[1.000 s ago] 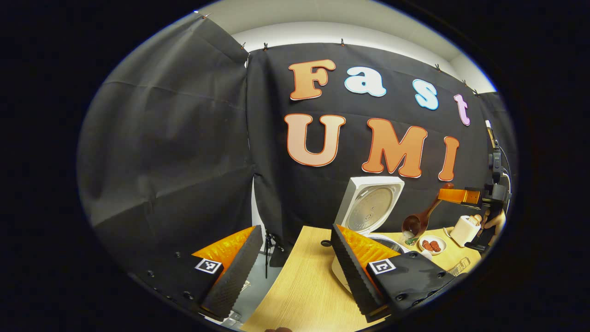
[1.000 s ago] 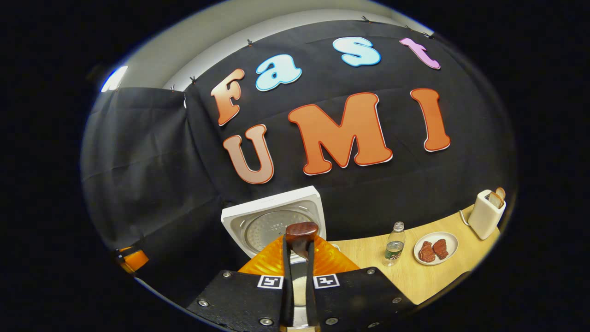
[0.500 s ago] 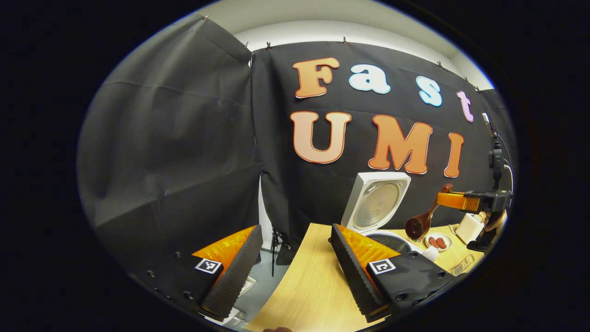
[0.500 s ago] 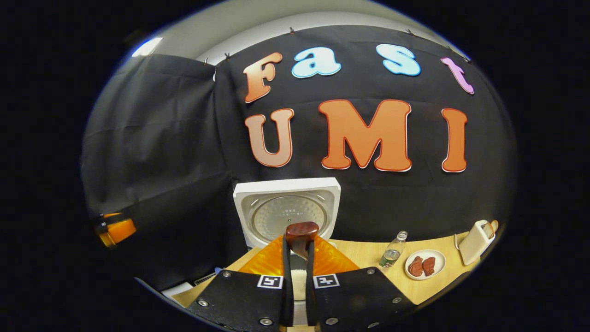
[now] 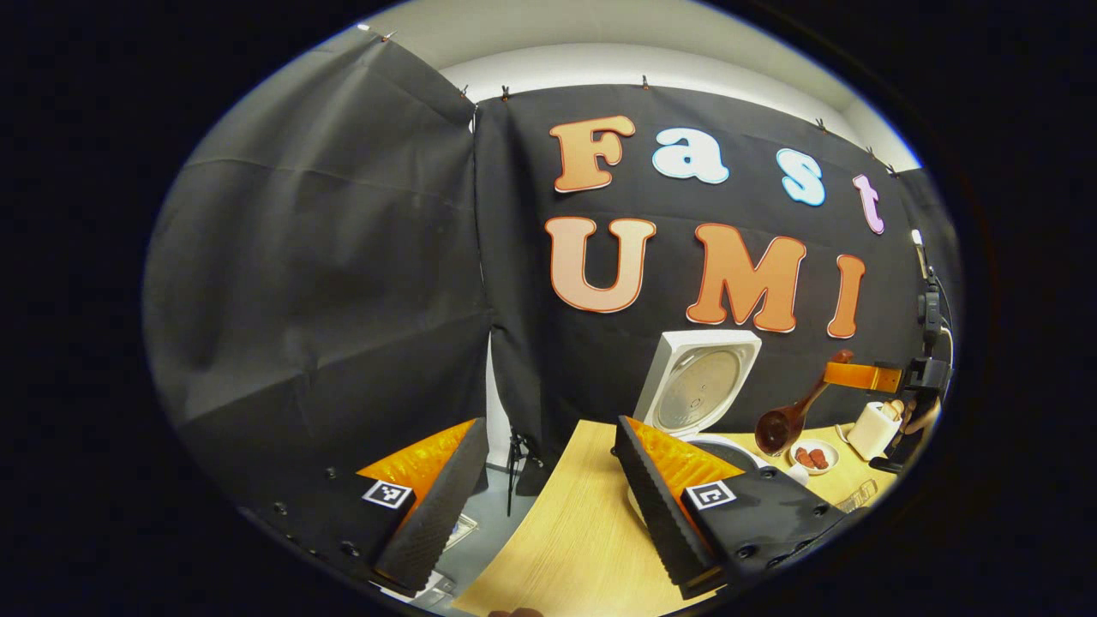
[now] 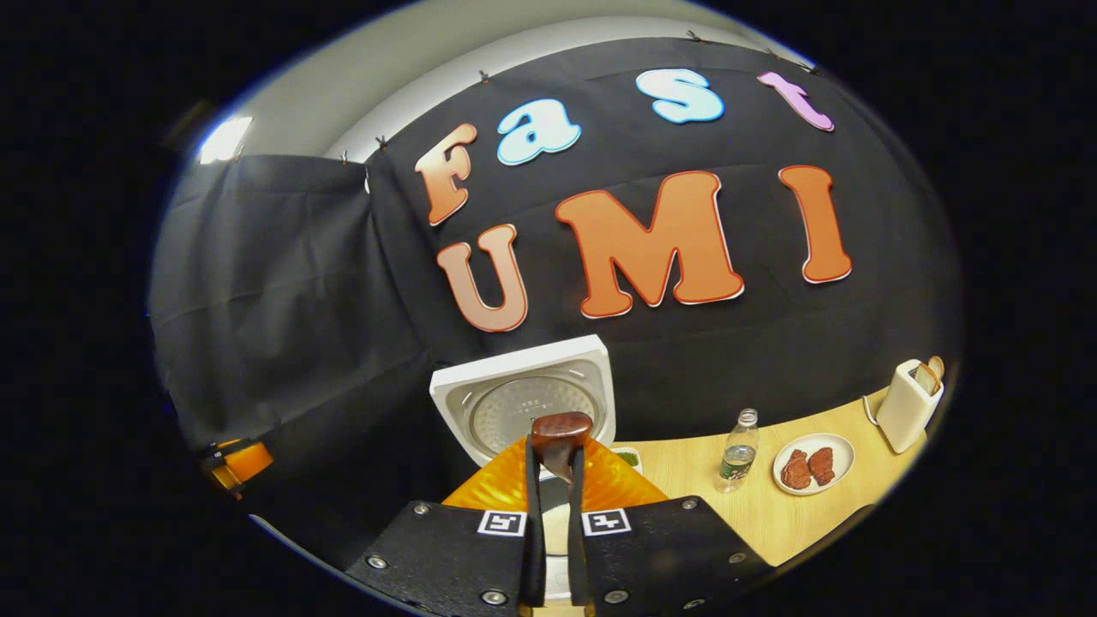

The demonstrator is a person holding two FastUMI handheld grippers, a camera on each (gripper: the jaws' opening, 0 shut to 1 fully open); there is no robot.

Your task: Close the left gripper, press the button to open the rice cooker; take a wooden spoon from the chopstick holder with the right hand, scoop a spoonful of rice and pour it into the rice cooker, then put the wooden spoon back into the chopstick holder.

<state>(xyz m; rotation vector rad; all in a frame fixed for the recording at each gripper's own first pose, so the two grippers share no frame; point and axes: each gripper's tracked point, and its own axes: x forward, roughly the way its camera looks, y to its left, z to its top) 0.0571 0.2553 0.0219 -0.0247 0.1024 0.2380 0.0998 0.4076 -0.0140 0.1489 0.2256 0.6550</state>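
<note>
Wooden spoon (image 5: 793,410) pinched at the very end of its handle between the pads of the right gripper (image 6: 555,480). Bowl hanging low and tilted, above the bench (image 5: 583,531) and just beside the open cooker (image 5: 696,387), on the side toward the right edge. Impossible to tell whether any rice is in the bowl.

Left gripper (image 5: 548,480) with fingers spread, holding nothing, above the bench's left edge, well apart from the spoon.

Risks from here, as a judgement:
- Grip so far from the bowl: danger of the handle turning between the pads with any quick swing, and of the spoon dropping.
- Raised lid close to the bowl: danger of a knock in turning away.
- Bottle (image 6: 737,447) and plate (image 6: 814,467) near the back edge: danger of tipping the bottle on a low path to the holder.
- Possible last grains falling on the bench.
</note>
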